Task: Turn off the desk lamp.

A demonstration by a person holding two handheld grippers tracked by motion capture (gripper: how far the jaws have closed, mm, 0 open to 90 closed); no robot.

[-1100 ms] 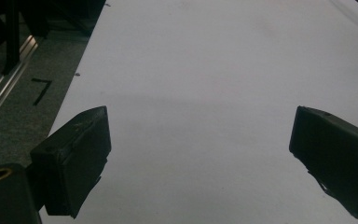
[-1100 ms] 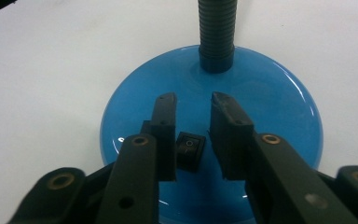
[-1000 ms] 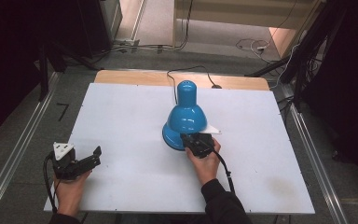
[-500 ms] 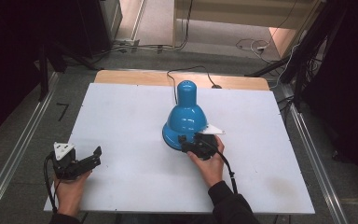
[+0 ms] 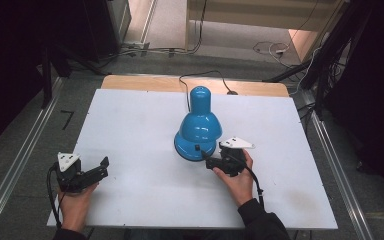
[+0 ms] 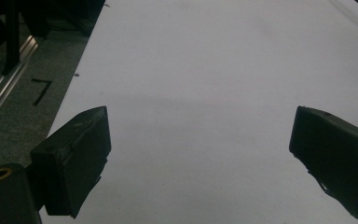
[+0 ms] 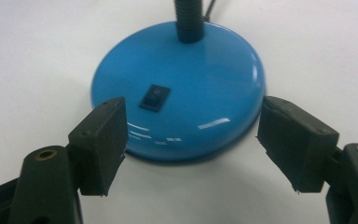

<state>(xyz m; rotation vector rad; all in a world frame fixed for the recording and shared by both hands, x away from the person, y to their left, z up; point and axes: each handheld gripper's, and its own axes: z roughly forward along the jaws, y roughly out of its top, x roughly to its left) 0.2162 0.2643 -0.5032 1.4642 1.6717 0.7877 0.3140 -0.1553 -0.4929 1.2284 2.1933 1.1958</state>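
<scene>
A blue desk lamp point(image 5: 199, 125) stands at the middle of the white table point(image 5: 130, 125), its shade tipped over its round base point(image 7: 200, 74). A small black switch point(image 7: 154, 97) sits on the base, in front of the black gooseneck point(image 7: 189, 21). My right gripper point(image 5: 209, 162) lies level at the base's near right edge. Its jaws have just been opening and now stand open on either side of the base rim point(image 7: 193, 140), not touching it. My left gripper point(image 5: 102, 167) rests open near the table's front left corner, with bare tabletop between its jaws point(image 6: 200, 154).
The lamp's black cord point(image 5: 190, 80) runs off the table's far edge over a wooden strip point(image 5: 145, 82). Metal rails point(image 5: 25, 160) flank the table on both sides. Loose cables lie on the floor beyond, and a "7" mark point(image 5: 67, 119) is at the left.
The right gripper has opened its jaws and drawn back to the right, away from the switch on the lamp base. The left gripper has stayed in place.
</scene>
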